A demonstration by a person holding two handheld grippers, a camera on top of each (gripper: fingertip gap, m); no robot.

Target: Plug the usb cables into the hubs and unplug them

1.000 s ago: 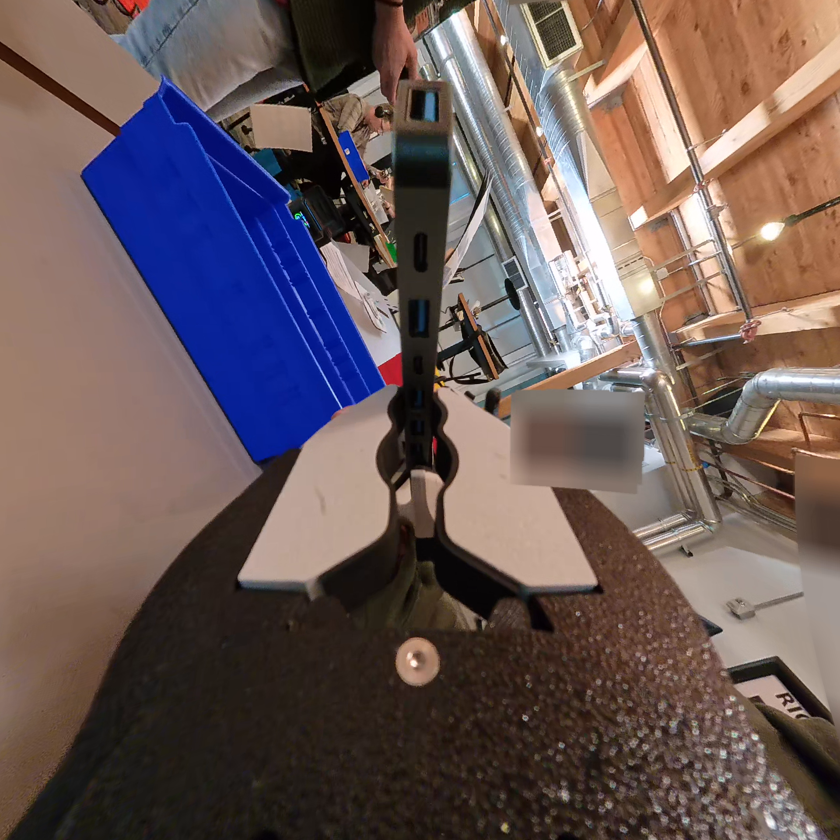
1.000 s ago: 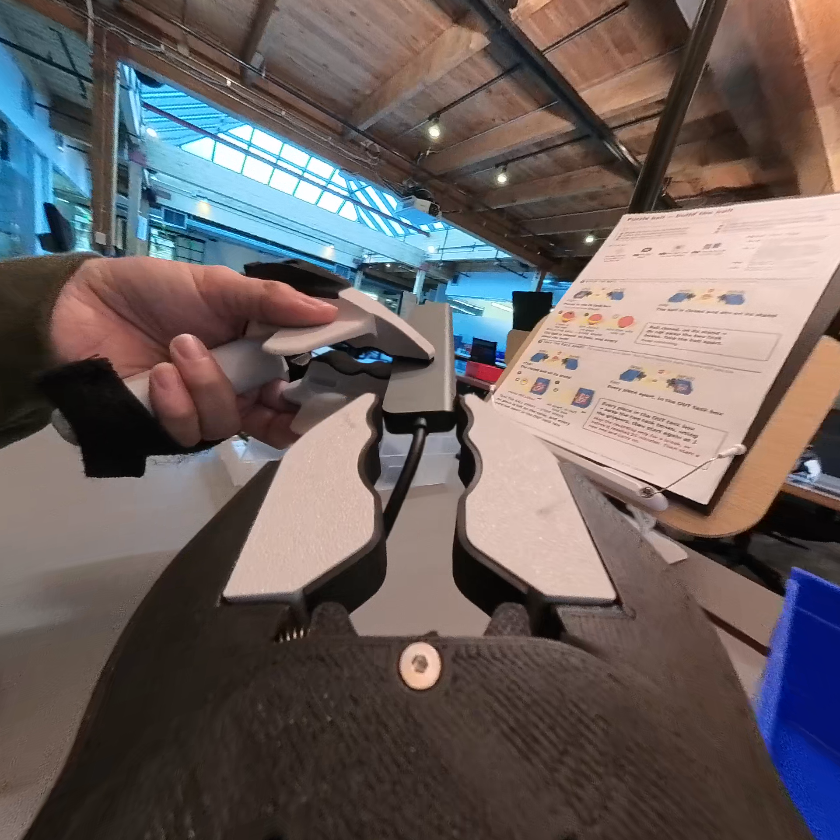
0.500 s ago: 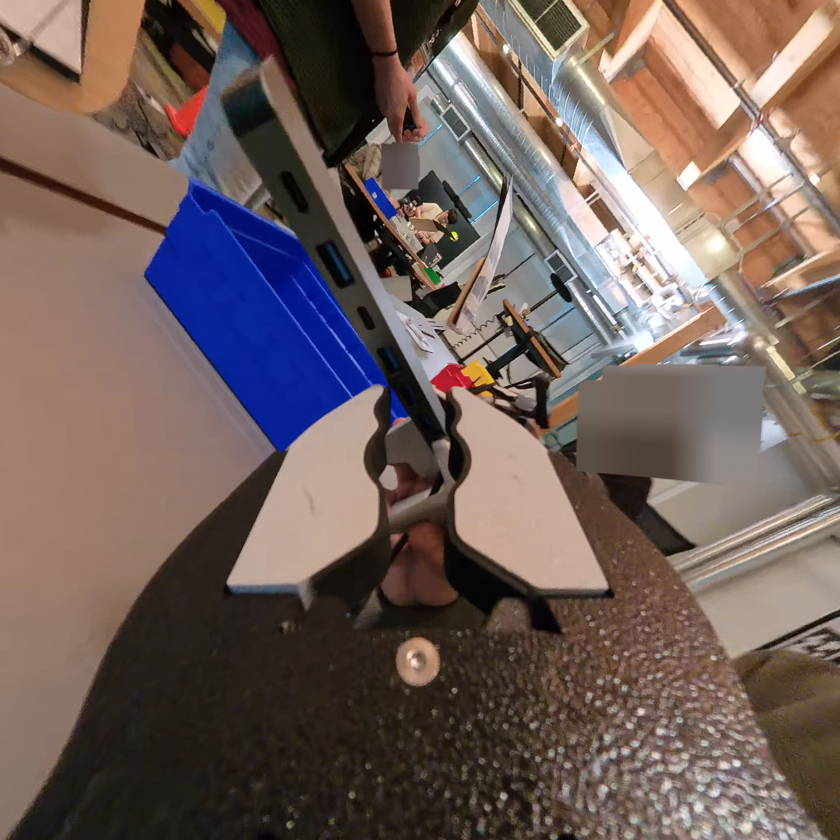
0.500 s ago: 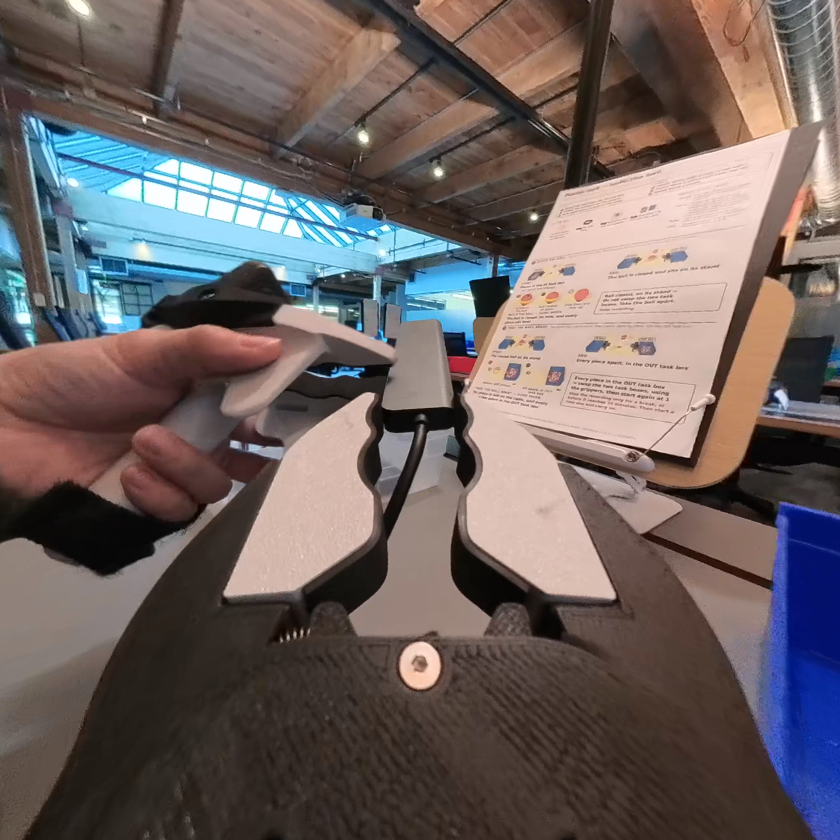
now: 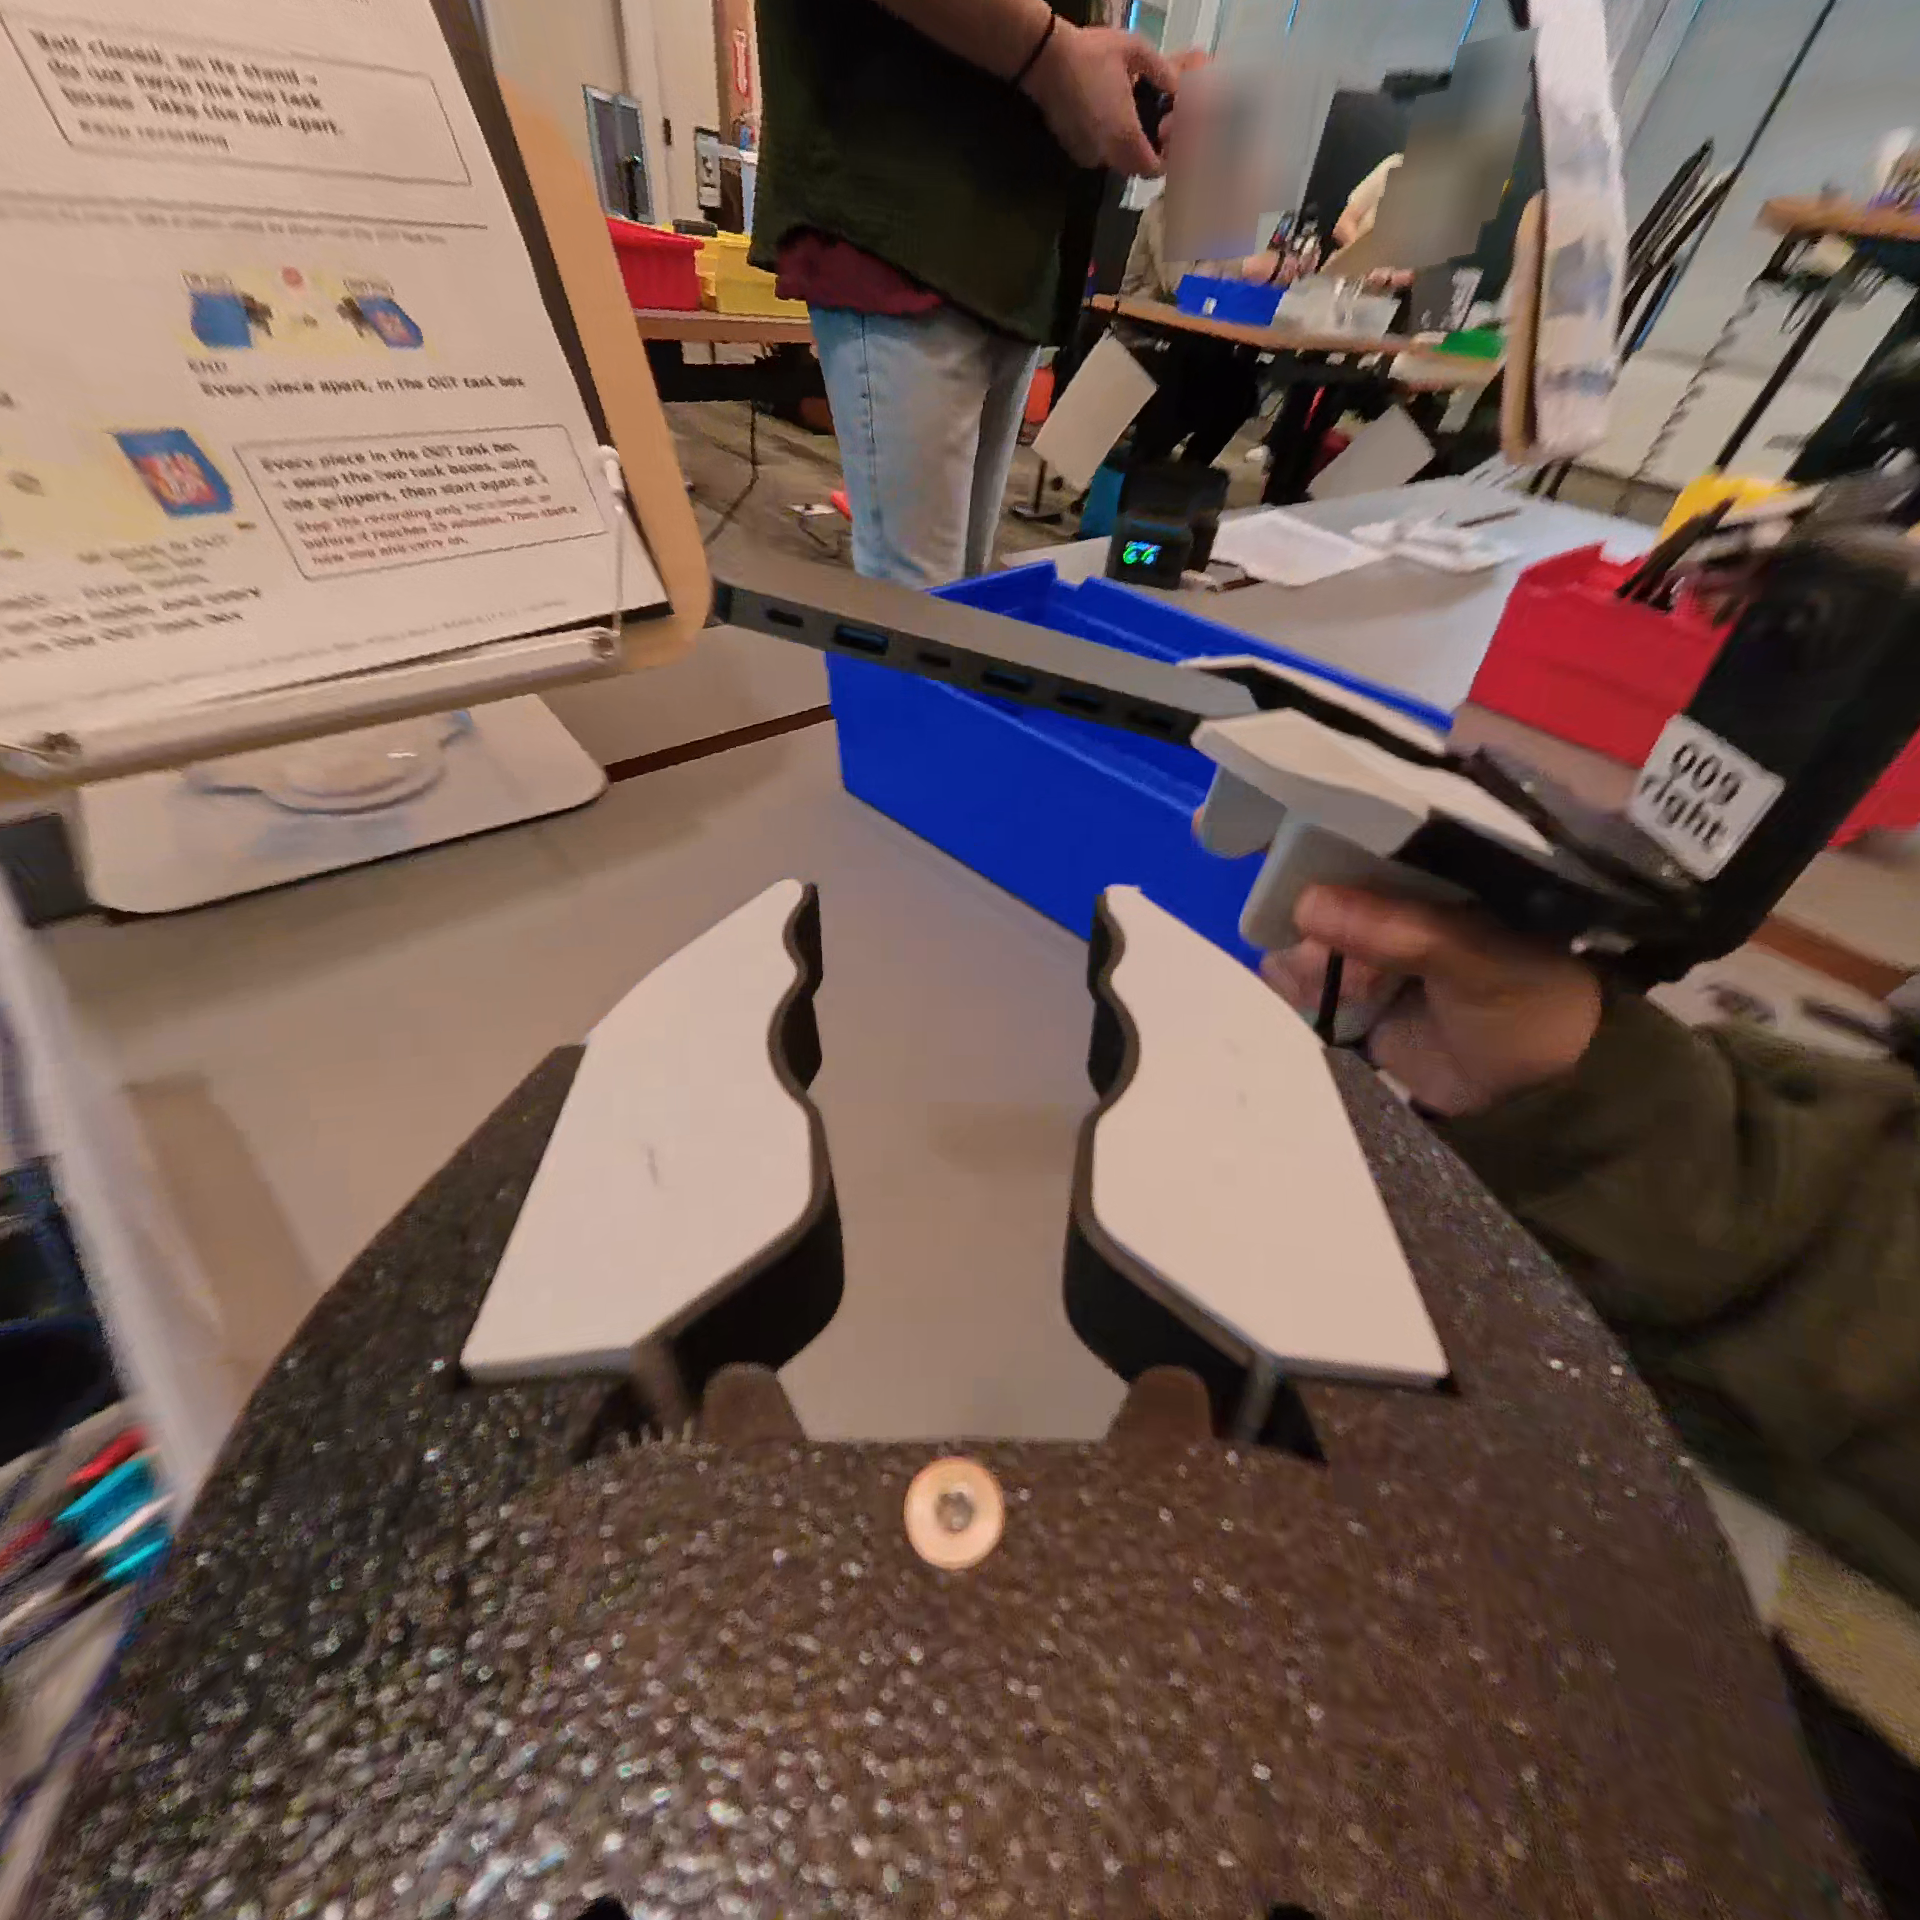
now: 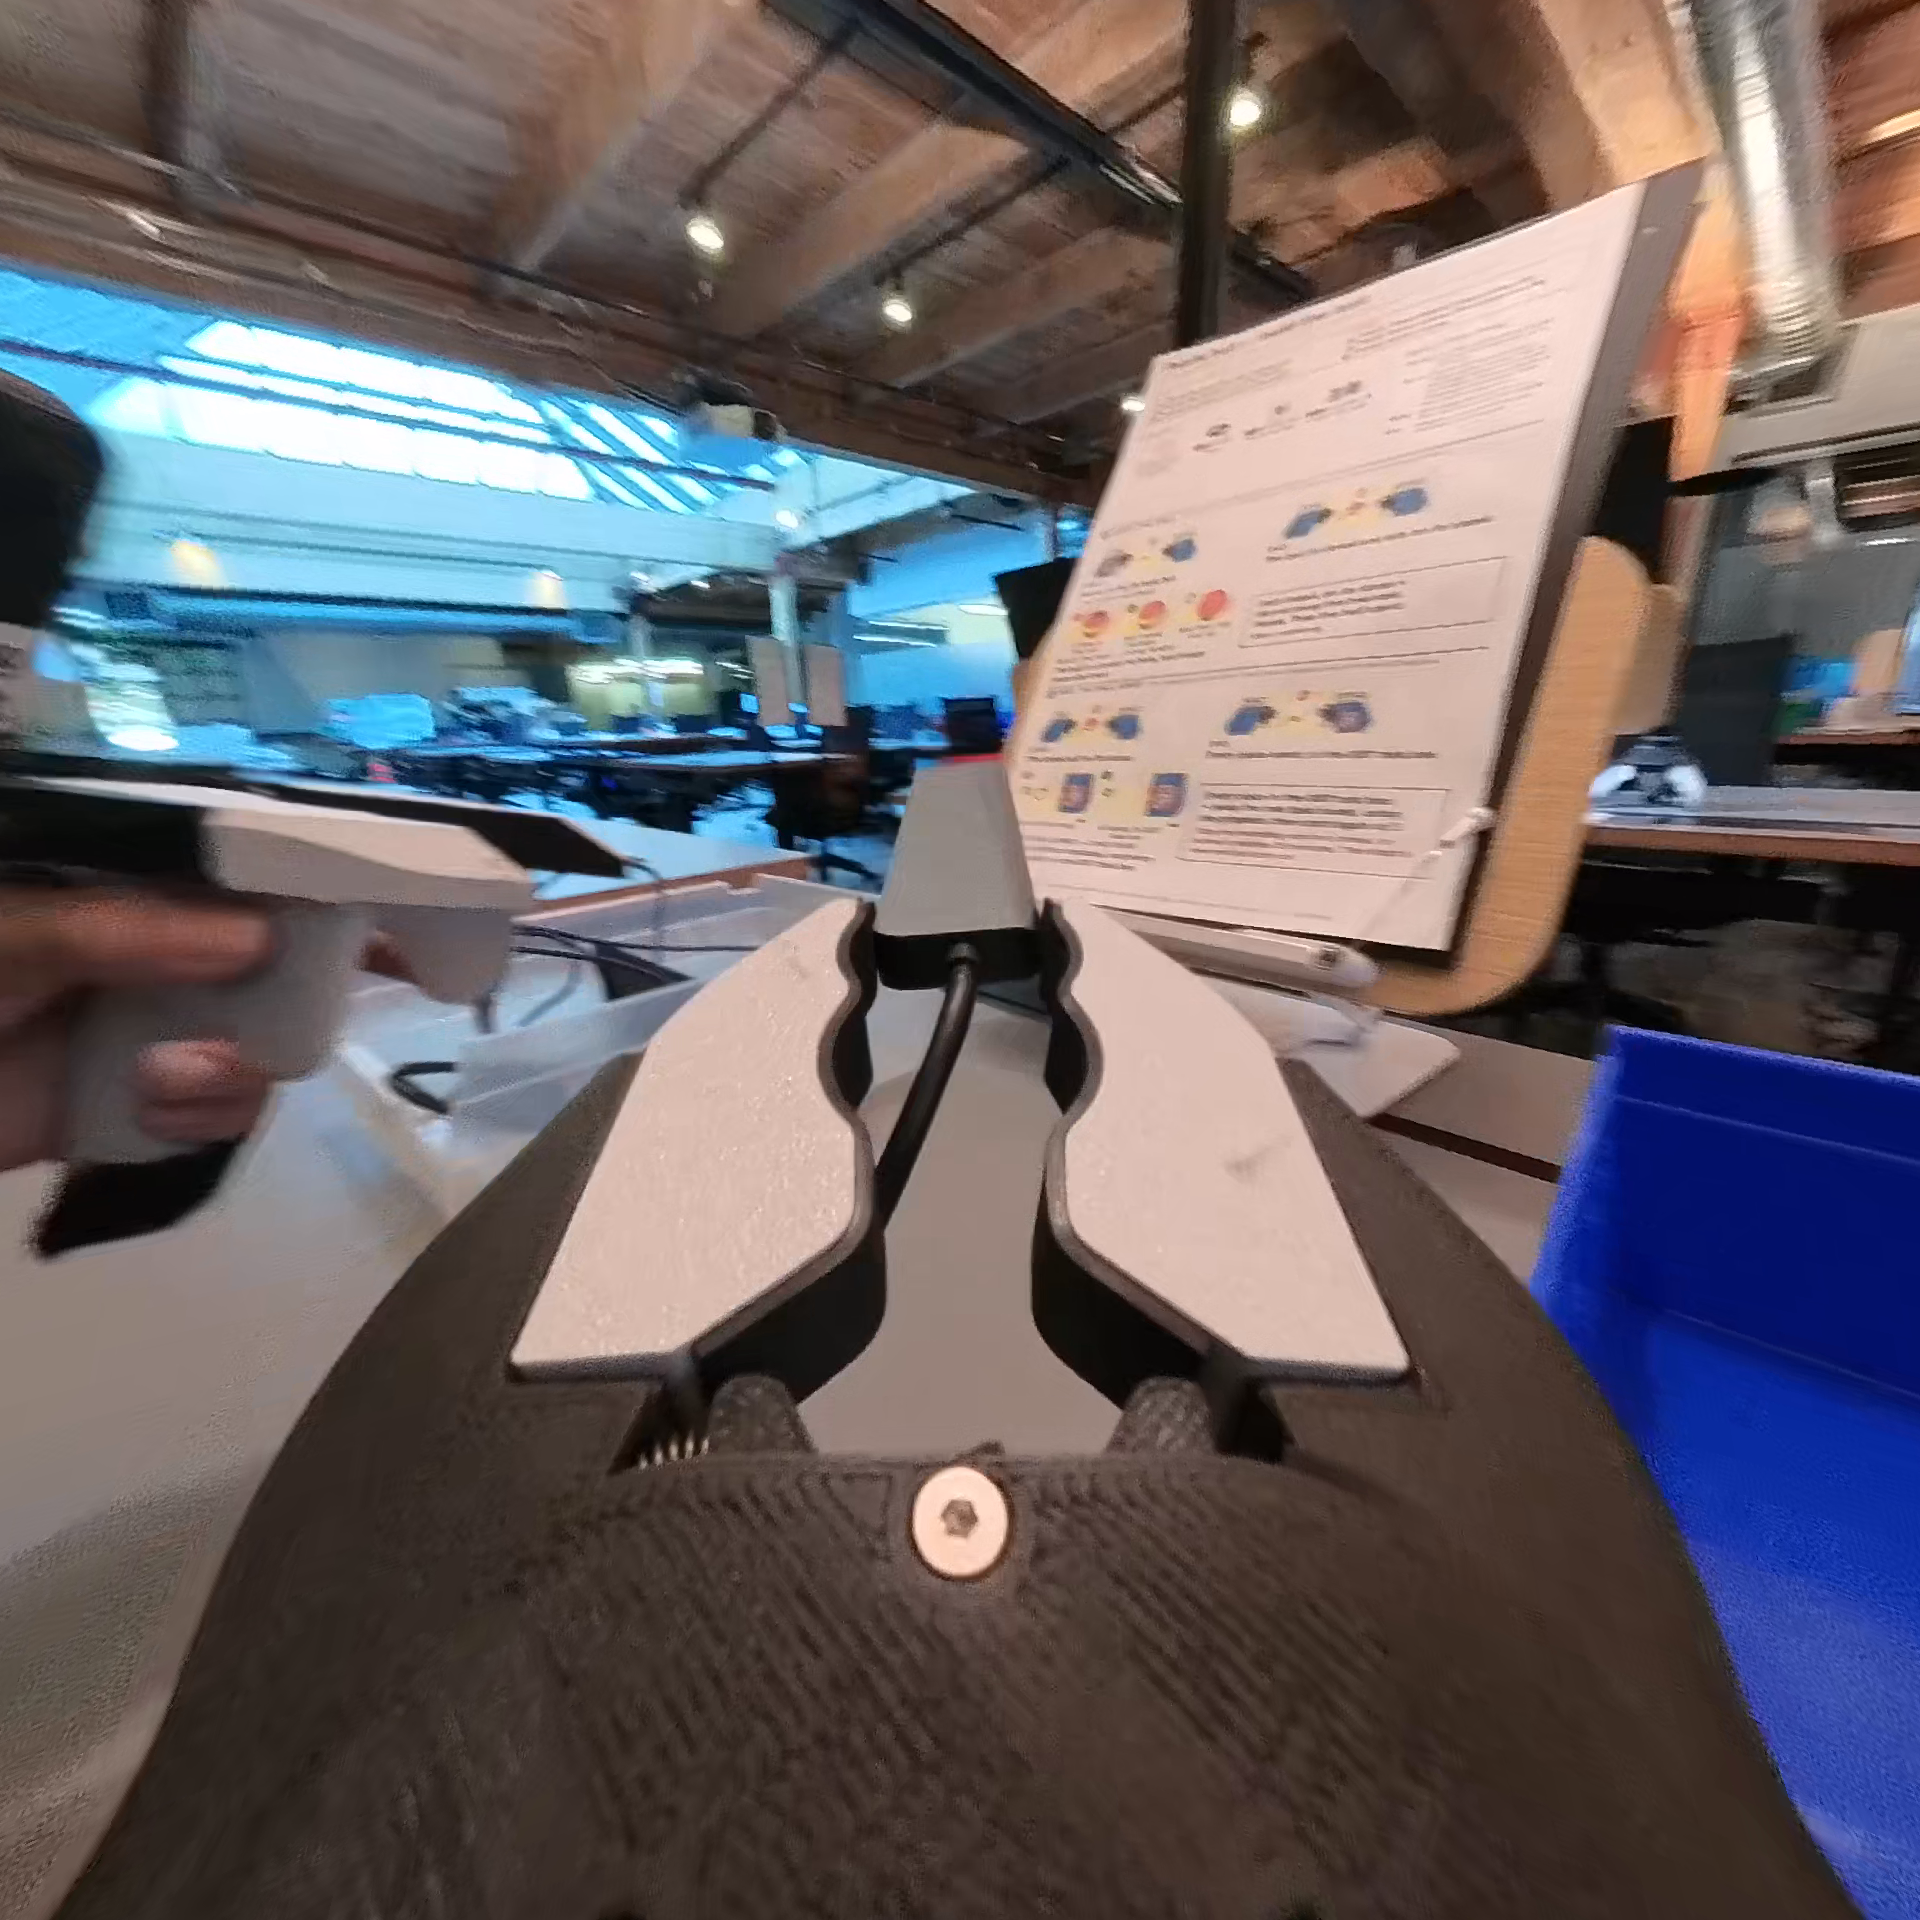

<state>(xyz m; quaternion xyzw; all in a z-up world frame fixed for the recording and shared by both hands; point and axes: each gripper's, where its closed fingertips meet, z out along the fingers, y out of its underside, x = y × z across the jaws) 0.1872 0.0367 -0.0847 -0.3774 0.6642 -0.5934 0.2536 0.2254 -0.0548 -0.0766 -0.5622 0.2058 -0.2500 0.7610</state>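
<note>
The grey USB hub [image 5: 966, 655] is held level above the table, its row of ports facing me in the left wrist view. My right gripper [image 5: 1205, 698] is shut on its cable end. In the right wrist view, the right gripper [image 6: 956, 920] clamps the hub [image 6: 951, 842], which points away, and its black cable [image 6: 920, 1091] hangs down between the fingers. My left gripper [image 5: 956, 914] is open and empty, below and in front of the hub. It also shows at the left of the right wrist view [image 6: 561, 873], apart from the hub. No other USB cable shows.
An instruction sheet on a wooden stand [image 5: 291, 364] stands at the back left of the grey table [image 5: 416, 987]. A blue bin [image 5: 1039, 790] sits behind the hub, with a red bin [image 5: 1590, 644] to its right. A person [image 5: 914, 208] stands beyond. A clear tray [image 6: 644, 935] lies on the left.
My left gripper has let go of the hub, opened and pulled back to the left. The right gripper now holds the hub alone, and it has swung from upright to level.
</note>
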